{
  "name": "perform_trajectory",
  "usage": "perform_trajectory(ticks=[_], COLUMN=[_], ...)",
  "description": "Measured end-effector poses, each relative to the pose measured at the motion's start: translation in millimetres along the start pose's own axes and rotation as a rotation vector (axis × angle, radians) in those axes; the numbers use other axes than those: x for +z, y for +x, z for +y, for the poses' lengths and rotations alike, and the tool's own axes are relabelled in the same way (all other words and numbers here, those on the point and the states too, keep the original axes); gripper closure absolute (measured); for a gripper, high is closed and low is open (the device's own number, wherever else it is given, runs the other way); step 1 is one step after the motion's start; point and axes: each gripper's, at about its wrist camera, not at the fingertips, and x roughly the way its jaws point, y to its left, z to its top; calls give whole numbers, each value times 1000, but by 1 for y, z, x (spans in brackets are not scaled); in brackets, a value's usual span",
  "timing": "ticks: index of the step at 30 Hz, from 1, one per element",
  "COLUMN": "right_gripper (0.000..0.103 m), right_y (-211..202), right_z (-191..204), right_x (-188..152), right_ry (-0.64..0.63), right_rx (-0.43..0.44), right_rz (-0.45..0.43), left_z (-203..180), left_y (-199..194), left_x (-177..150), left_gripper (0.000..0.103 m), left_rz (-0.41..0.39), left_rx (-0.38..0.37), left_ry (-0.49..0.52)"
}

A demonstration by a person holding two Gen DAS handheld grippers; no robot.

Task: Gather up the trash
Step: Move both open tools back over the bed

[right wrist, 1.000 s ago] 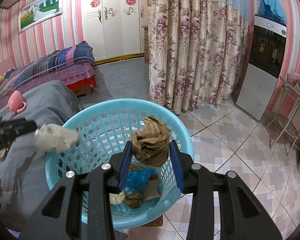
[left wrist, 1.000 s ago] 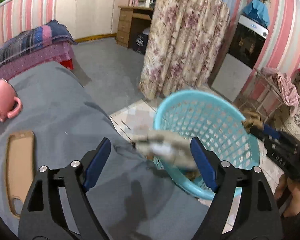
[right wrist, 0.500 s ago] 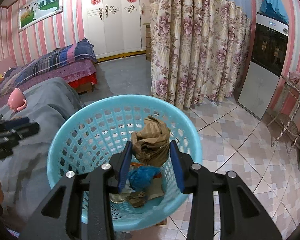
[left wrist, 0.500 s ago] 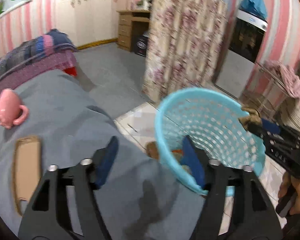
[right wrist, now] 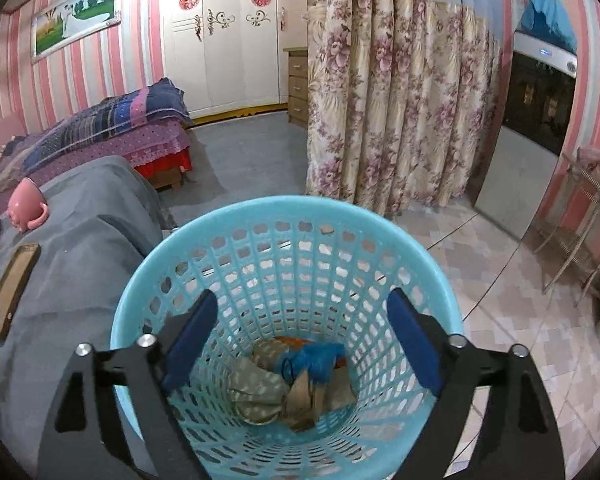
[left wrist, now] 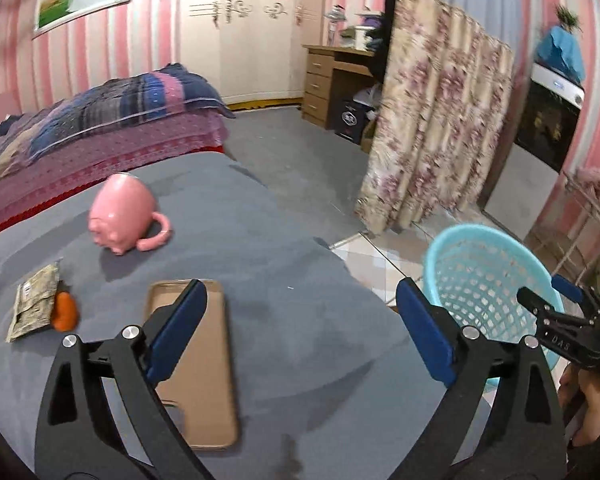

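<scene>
A light blue mesh basket [right wrist: 292, 205] stands on the floor beside the grey bed; several pieces of trash lie in it, among them a crumpled brown paper ball [right wrist: 304, 396] and a blue bag [right wrist: 318, 360]. My right gripper [right wrist: 302, 300] hovers over the basket, its jaws opening with nothing between them. My left gripper [left wrist: 300, 292] is above the grey bed cover [left wrist: 284, 240], jaws opening and empty, its left finger over a tan phone case [left wrist: 208, 372]. A flat grey wrapper [left wrist: 34, 306] and a small orange item [left wrist: 64, 312] lie left of the case. The left wrist view shows the basket [left wrist: 480, 236] and right gripper [left wrist: 544, 290] at right.
A pink pig-shaped mug [left wrist: 120, 214] sits on the bed cover beyond the phone case. A second bed with a striped quilt [left wrist: 112, 112] lies behind it. A floral curtain [right wrist: 400, 100], a wooden desk [left wrist: 332, 80] and a dark cabinet [right wrist: 536, 120] line the far side of the floor.
My right gripper opened and the brown paper ball fell into the basket. My left gripper let its pale wad go at the basket, then swung left over the bed and widened.
</scene>
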Motion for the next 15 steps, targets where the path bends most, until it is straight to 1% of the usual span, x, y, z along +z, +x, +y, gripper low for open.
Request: perform_trajectory(ticks=[1,3,6,9,15], right_gripper=[14,7,7,7,7], right_y=[-1,-4,-7,-12,-21], right_z=[2,6,13,25,67], right_x=[2,5,11,16,25], right_ry=[-2,-3,-2,-4,-60], right_rx=[-5,-17,-33,-26,14], right_rz=[-6,-15,-28,-38,-66], left_z=[6,15,31,45,81], left_y=[-3,-9,-20,-29,-48], left_x=[1,3,3,3,-1], left_gripper=[10,9,8,7,6], left_rz=[-8,-21,-37,-48,-63], left_rx=[7,20,40,60,101], left_ry=[-9,-16,-22,-26,-55])
